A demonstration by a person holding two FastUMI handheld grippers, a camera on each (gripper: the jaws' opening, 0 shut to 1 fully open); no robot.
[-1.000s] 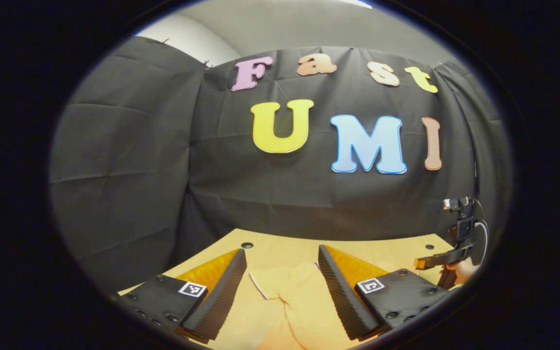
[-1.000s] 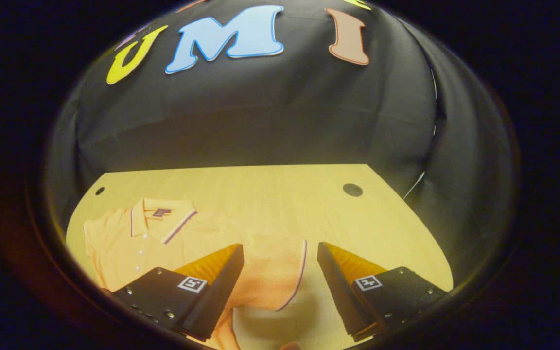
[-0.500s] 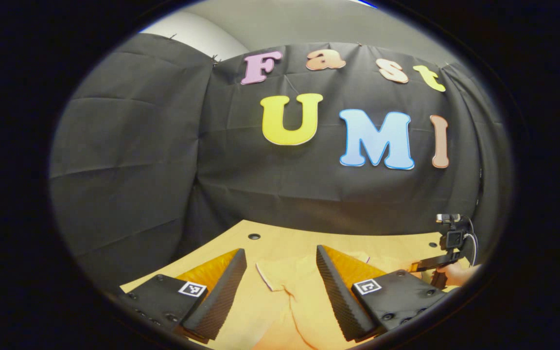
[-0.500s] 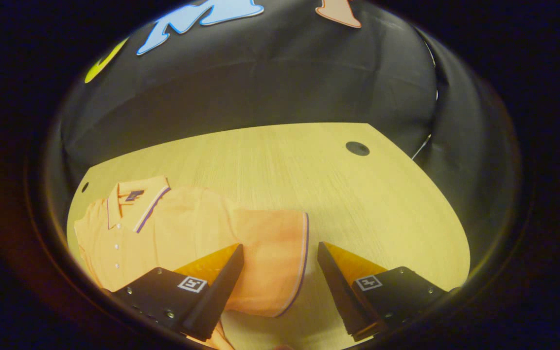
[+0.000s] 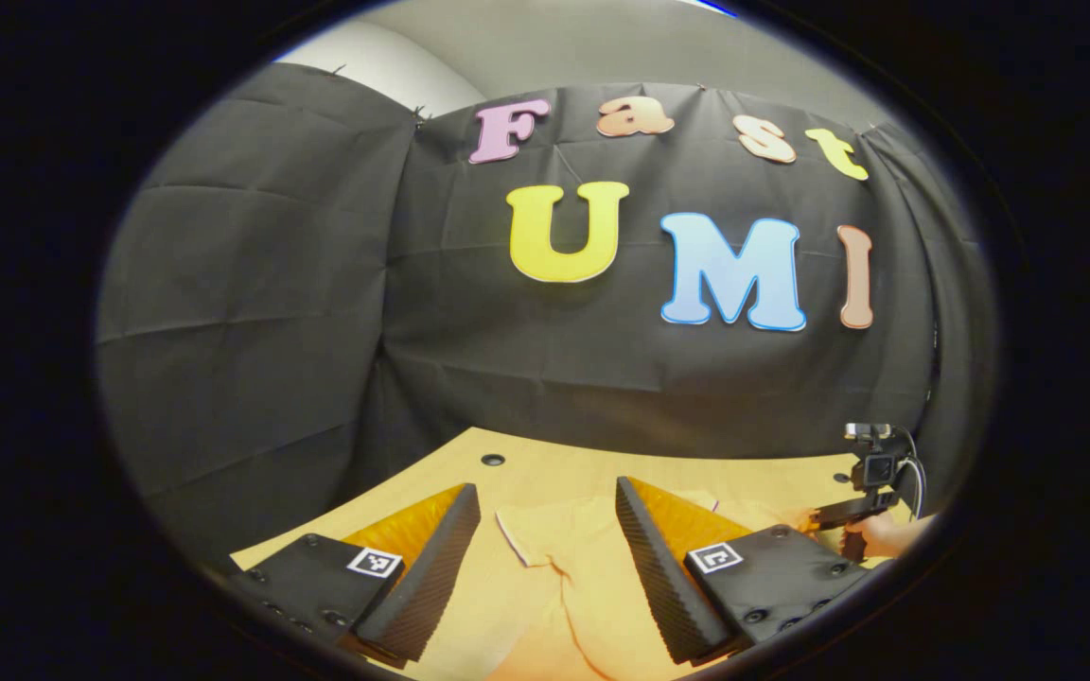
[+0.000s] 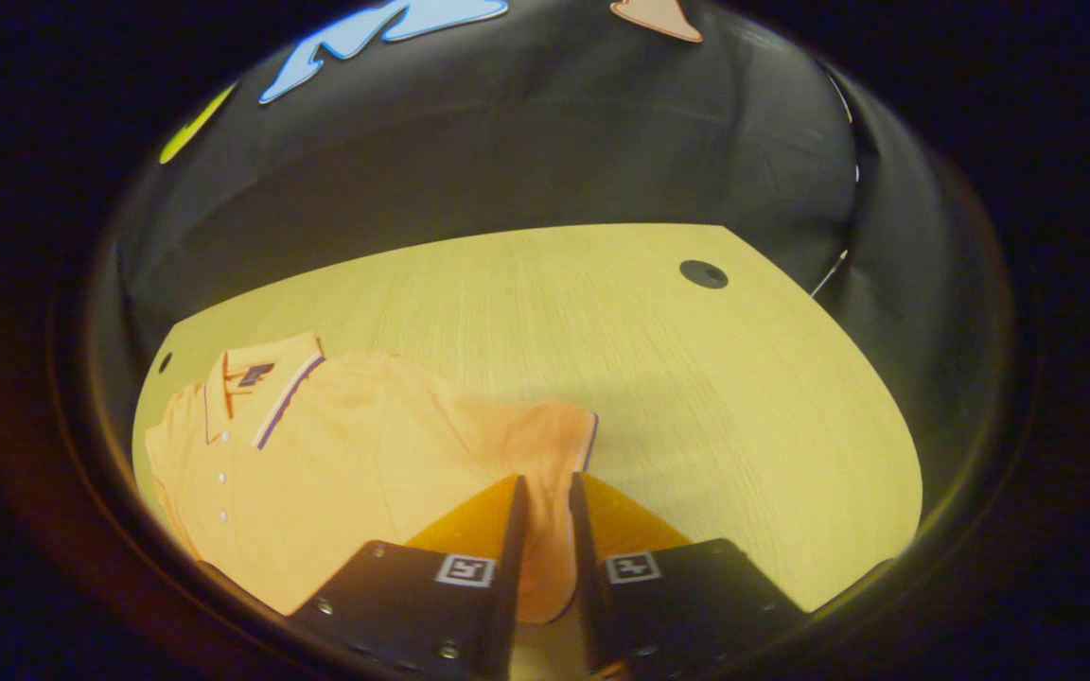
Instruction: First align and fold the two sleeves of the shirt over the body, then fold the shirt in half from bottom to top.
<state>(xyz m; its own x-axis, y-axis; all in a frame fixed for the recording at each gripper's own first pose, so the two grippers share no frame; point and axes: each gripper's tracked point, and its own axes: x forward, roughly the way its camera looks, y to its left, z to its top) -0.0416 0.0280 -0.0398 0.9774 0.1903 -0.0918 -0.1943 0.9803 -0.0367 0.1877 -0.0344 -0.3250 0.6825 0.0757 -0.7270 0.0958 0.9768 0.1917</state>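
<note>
Orange sleeve (image 6: 545, 445) pinched in the right gripper (image 6: 545, 530), left gripper (image 5: 545, 558) gaping over the shirt (image 5: 583, 577) — lift gently, lay it flat across the body

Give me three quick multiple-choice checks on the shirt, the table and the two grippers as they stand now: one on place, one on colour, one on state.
1. Where is the right gripper working?
A. at the collar
B. at a sleeve
C. at the table's far edge

2. What colour is the shirt?
A. orange
B. white
C. green

3. How does the left gripper stand?
A. shut on the collar
B. shut on the sleeve
C. open over the cloth

Answers:
1 B: in the right gripper view its fingers have the sleeve between them, by the striped cuff, while the collar lies off to the side.
2 A: the cloth is orange on the pale wooden table.
3 C: in the left gripper view its fingers stand wide apart with shirt cloth lying between them.
</note>
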